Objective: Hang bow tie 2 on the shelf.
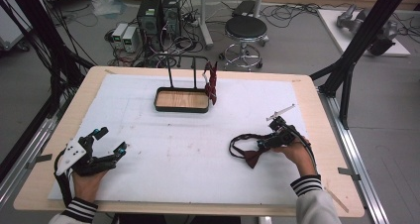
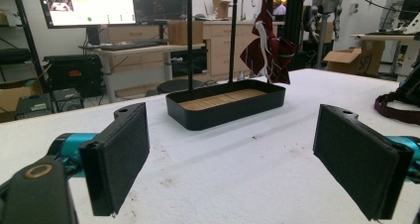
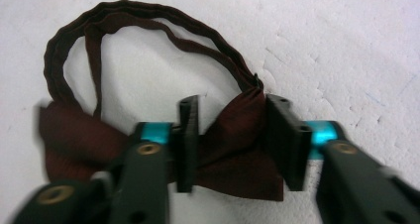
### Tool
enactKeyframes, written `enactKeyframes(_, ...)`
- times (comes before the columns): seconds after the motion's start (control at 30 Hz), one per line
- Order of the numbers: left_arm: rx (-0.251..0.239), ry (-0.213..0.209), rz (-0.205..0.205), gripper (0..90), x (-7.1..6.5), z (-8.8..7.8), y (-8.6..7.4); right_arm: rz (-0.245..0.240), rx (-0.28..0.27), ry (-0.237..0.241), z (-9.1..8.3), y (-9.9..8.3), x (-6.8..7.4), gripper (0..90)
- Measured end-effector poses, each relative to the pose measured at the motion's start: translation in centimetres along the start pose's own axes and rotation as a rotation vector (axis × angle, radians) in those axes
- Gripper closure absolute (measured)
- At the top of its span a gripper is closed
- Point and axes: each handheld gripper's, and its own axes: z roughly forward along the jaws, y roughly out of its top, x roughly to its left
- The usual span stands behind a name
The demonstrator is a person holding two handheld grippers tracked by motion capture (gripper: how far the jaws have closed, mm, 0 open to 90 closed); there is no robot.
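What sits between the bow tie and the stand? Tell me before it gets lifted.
Nothing visible. The bow tie lies on the white mat with the right gripper around one wing. Only bare mat separates it from the stand, where another bow tie already hangs at the right end.

The right hand-held gripper (image 3: pixel 232 144) hides part of the bow tie (image 3: pixel 237 135); its left wing is blurred.

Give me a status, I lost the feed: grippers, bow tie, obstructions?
Right gripper jaws astride one wing of the bow tie. Left gripper open, idle. Bow tie flat on table. Nothing in the way.
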Motion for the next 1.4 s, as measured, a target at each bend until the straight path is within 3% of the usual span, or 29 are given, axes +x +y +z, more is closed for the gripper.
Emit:
enactKeyframes(0.13, 0.001, -0.001, 0.004, 14.7, 0.0, 0.0, 0.0, 0.001, 0.014, 0.005, 0.0, 0.0, 0.0, 79.2)
enactKeyframes(0.4, 0.002, -0.001, 0.006, 14.7, 0.0, 0.0, 0.0, -0.017, -0.010, -0.001, -0.3, 0.2, 0.5, 81.0)
enactKeyframes(1.1, 0.001, 0.000, 0.008, 14.7, 0.0, 0.0, 0.0, -0.119, -0.294, 0.033, -1.9, 1.9, 3.6, 81.0)
enactKeyframes(1.4, 0.000, 0.000, 0.007, 14.7, 0.0, 0.0, 0.0, -0.205, -0.393, 0.022, -1.9, 3.3, 5.4, 81.0)
